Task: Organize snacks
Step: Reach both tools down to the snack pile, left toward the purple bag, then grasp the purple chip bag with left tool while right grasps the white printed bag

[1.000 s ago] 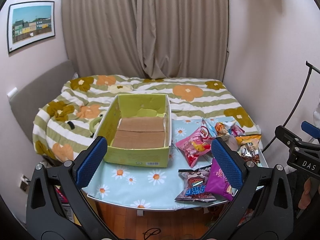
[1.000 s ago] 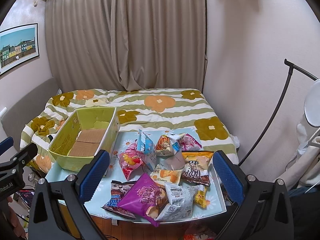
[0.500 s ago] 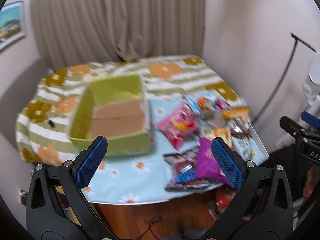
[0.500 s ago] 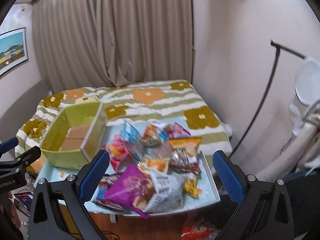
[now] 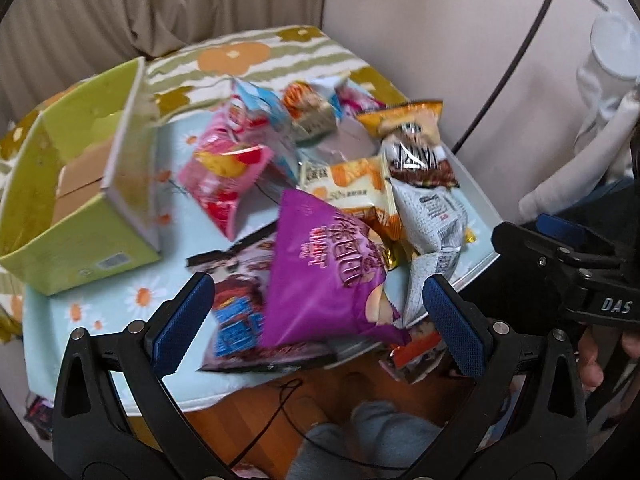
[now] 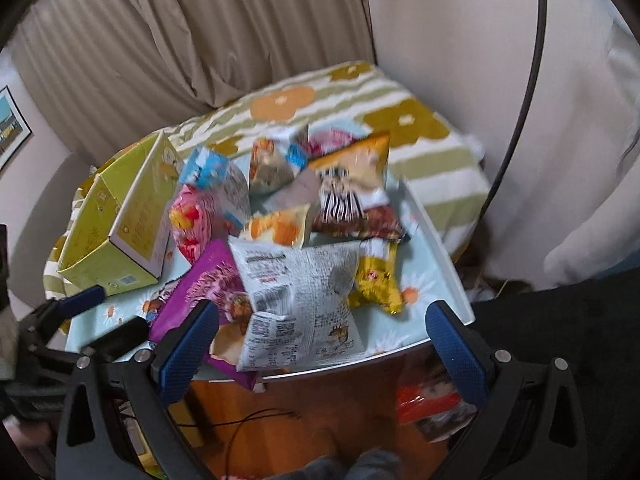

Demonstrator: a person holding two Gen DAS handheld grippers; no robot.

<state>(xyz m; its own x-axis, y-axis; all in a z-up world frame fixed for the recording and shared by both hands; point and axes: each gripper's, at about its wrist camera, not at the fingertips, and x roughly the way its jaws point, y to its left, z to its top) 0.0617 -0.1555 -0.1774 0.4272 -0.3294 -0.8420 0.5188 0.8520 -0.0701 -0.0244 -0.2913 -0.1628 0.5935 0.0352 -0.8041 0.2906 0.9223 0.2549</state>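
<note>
Beige curtains (image 6: pixel 200 40) hang behind a bed with a green-striped, flower-print cover (image 6: pixel 420 148), and in front of it stands a low bench (image 5: pixel 80 352) spread with a pale blue daisy cloth.

On the bench's left side sits an open lime-green cardboard box (image 5: pixel 72 184); only its bare brown floor shows, with no packet visible inside. All the snack packets lie in a loose heap to the right of it: a purple bag (image 5: pixel 324 276) nearest, overlapping a dark packet (image 5: pixel 236 312) at the near edge, a white printed packet (image 6: pixel 300 304) beside it, a pink bag (image 5: pixel 224 176) close to the box, an orange-and-white packet (image 5: pixel 348 184), a striped brown packet (image 5: pixel 416 148) farther right, and a yellow one (image 6: pixel 376 280) at the right. More wrappers lie on the floor below the near edge.

Left tongs (image 5: pixel 316 324) hang above the purple bag with fingers spread wide, holding nothing. Right tongs (image 6: pixel 320 344) are likewise spread and empty, over the white packet.

By my reading, the sorting has not begun: every packet on the bench remains to be moved into the box.
</note>
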